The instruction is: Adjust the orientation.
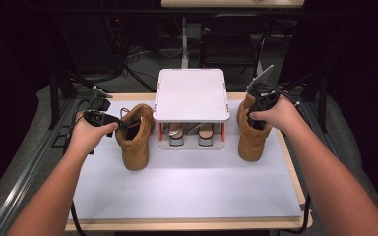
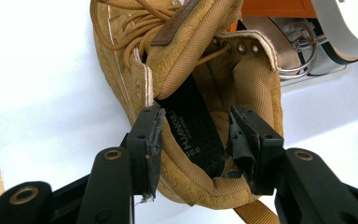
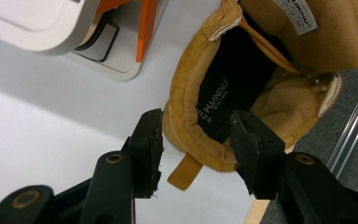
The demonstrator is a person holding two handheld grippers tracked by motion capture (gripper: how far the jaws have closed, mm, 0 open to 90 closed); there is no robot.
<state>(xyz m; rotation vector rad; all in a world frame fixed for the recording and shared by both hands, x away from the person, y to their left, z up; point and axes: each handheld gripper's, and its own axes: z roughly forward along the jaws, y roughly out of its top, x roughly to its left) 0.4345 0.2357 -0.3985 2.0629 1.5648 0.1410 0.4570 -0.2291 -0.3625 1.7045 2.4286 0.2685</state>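
Two tan suede boots stand on the white mat, the left boot (image 1: 135,140) and the right boot (image 1: 252,135) on either side of a white shoe rack (image 1: 192,93). My left gripper (image 1: 121,124) is open at the left boot's top. Up close, its jaws straddle the heel end of that boot's (image 2: 182,60) collar, with the black insole (image 2: 193,126) between them; left gripper (image 2: 196,119). My right gripper (image 1: 257,114) is open over the right boot's top. Its left jaw is outside the collar (image 3: 186,135) and its right jaw is inside the opening; right gripper (image 3: 196,122).
Under the rack's top sits a pair of shoes with metal buckles (image 1: 191,133). The wooden table edge (image 1: 295,172) runs close to the right boot, with a metal rail (image 3: 354,126) beyond it. Open mat (image 1: 187,187) lies in front of the boots.
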